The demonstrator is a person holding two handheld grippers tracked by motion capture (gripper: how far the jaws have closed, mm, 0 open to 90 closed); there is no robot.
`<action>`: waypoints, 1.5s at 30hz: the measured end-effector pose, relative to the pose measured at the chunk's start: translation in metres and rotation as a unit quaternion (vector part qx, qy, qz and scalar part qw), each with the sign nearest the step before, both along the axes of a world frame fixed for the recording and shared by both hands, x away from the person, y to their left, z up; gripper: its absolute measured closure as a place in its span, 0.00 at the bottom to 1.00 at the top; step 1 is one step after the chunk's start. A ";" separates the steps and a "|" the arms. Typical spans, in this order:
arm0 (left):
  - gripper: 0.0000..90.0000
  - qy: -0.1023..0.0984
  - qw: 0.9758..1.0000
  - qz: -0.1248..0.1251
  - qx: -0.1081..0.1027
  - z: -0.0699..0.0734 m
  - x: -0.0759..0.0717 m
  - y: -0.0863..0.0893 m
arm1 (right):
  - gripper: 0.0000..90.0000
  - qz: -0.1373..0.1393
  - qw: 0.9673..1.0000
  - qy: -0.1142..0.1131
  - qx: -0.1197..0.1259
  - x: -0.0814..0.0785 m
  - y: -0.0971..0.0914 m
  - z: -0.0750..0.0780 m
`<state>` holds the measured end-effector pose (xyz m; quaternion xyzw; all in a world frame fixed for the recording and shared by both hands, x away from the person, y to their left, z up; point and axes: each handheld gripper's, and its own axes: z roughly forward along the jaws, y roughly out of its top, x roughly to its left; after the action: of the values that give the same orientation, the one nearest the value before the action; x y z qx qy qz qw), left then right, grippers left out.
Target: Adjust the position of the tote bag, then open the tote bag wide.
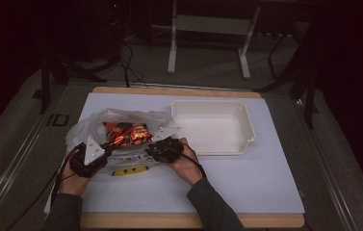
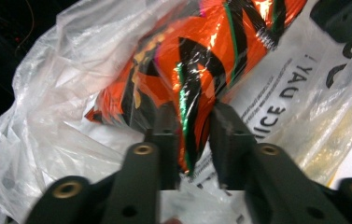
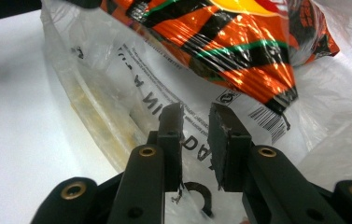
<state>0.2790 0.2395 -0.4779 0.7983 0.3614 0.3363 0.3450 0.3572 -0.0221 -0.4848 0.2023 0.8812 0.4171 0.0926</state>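
High view: your left gripper [image 1: 106, 153] and right gripper [image 1: 156, 147] both sit at the near edge of a clear plastic bag [image 1: 90, 126] lying on the white table cover [image 1: 246, 178]. Orange-and-black snack packets [image 1: 126, 133] lie inside the bag. A white bin [image 1: 213, 126] stands just beside the bag, to its right, apart from both grippers.

Left gripper view: your jaws stand close together with a fold of the bag and the edge of one orange packet [image 2: 197, 70] between them. The film is pinched there; the pads appear to press on it. Printed lettering on the bag runs off to the right.

Right gripper view: your jaws stand narrowly parted over the printed panel of the bag [image 3: 131, 88]. I cannot tell whether film is caught between the pads. The orange packets [image 3: 239, 42] lie beyond the fingertips, inside the bag.
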 end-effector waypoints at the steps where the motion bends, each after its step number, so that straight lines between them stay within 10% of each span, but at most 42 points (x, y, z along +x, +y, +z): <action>1: 0.91 -0.002 1.000 -0.002 -0.004 0.001 0.001 0.000 | 0.83 0.000 1.000 0.000 -0.001 -0.001 -0.001 -0.001; 31: 0.99 -0.005 0.993 -0.025 -0.114 0.030 0.009 0.031 | 0.77 -0.031 0.999 0.000 0.019 -0.023 -0.038 -0.028; 45: 0.99 -0.016 0.985 -0.044 -0.167 0.047 0.011 0.037 | 0.75 -0.031 0.999 -0.003 0.028 -0.027 -0.041 -0.032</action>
<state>0.2905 0.2767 -0.4306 0.7387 0.3719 0.2683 0.4939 0.3302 -0.0635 -0.5169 0.2309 0.8623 0.4389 0.1028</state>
